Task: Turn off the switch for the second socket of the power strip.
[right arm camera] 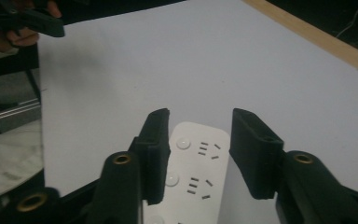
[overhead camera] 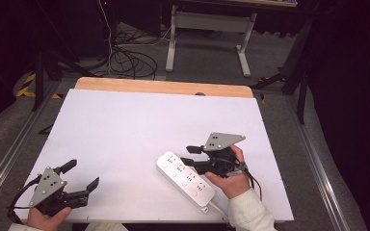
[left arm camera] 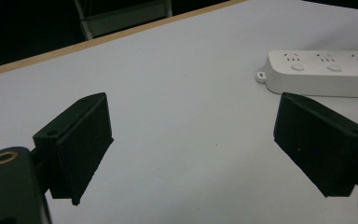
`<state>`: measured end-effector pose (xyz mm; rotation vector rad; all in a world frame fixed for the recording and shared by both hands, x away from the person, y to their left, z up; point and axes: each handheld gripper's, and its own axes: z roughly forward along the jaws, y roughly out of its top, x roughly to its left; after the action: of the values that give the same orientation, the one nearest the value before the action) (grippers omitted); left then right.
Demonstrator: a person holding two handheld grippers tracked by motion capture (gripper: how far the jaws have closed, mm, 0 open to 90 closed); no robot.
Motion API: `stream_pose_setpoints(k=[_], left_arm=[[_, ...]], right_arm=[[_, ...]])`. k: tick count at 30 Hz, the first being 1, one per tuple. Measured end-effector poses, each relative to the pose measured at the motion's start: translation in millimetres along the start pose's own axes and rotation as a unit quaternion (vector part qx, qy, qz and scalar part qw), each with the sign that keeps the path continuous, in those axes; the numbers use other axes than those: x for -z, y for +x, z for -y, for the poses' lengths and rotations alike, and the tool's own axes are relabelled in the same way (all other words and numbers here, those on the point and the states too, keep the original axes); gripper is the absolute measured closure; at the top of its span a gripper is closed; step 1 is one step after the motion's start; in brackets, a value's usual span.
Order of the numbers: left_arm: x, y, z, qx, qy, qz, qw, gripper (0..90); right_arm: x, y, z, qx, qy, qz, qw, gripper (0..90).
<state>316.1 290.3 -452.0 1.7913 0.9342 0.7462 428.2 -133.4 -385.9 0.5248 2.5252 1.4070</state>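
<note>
A white power strip [overhead camera: 185,180] with several sockets lies slantwise on the white tabletop [overhead camera: 139,120], near the front right. My right gripper [overhead camera: 190,155] hovers at the strip's far end, held by a hand in a white sleeve. In the right gripper view, the right gripper [right arm camera: 200,121] is open with its jaws either side of the power strip [right arm camera: 198,177]; I cannot tell whether they touch it. My left gripper [overhead camera: 82,174] is at the front left corner, wide open and holding nothing. In the left gripper view, the left gripper [left arm camera: 193,140] points over bare tabletop, with the power strip [left arm camera: 326,74] off to the upper right.
The strip's cord [overhead camera: 217,207] runs off the front edge. A wooden edge [overhead camera: 164,86] borders the table's far side. Beyond it, on the floor, lie cables [overhead camera: 125,60] and a desk frame [overhead camera: 207,38]. The other hand with its gripper [right arm camera: 28,21] appears in the right gripper view's top left.
</note>
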Motion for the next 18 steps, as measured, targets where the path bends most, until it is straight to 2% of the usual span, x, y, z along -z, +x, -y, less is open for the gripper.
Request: stream_pose_setpoints(k=[2,3,4,5,6,8,9,10,13,15,18], left_arm=[[0.1,-0.1,-0.1,0.0,0.0,0.0,1.0,12.0],[0.1,-0.1,-0.1,0.0,0.0,0.0,1.0,12.0],[0.1,-0.1,0.0,0.0,0.0,0.0,1.0,12.0],[-0.1,-0.3,0.0,0.001,0.0,0.0,1.0,12.0],[-0.1,-0.4,0.0,0.001,0.001,0.0,1.0,12.0],[-0.1,-0.4,0.0,0.0,0.001,-0.001,1.0,12.0],[0.0,-0.3,0.0,0.0,0.001,-0.001,1.0,12.0],[-0.1,-0.5,0.1,0.001,0.001,-0.001,1.0,12.0],[-0.1,-0.6,0.1,0.001,0.001,-0.001,1.0,12.0],[0.0,-0.4,0.1,-0.001,0.002,-0.002,1.0,12.0],[-0.2,-0.6,0.2,0.001,0.002,-0.002,1.0,12.0]], right_arm=[[0.2,0.6,-0.3,-0.003,0.004,-0.013,0.9999,70.0],[0.0,0.7,-0.8,-0.012,0.01,-0.036,0.9992,77.3],[0.0,0.7,-0.8,-0.012,0.01,-0.036,0.9992,77.3],[-0.3,2.1,-1.9,-0.012,0.021,-0.042,0.9988,83.8],[-0.3,2.1,-1.9,-0.012,0.021,-0.042,0.9988,83.8],[-2.4,5.6,-3.2,-0.001,0.049,-0.035,0.9982,90.0],[-2.4,5.6,-3.2,-0.001,0.049,-0.035,0.9982,90.0],[-4.8,7.6,-3.7,0.005,0.063,-0.033,0.9974,90.0],[-7.5,9.6,-4.0,0.01,0.077,-0.027,0.9966,90.0],[-12.0,13.2,-4.2,0.025,0.098,-0.016,0.9947,90.0],[-14.5,15.5,-4.7,0.031,0.112,-0.012,0.9931,90.0]])
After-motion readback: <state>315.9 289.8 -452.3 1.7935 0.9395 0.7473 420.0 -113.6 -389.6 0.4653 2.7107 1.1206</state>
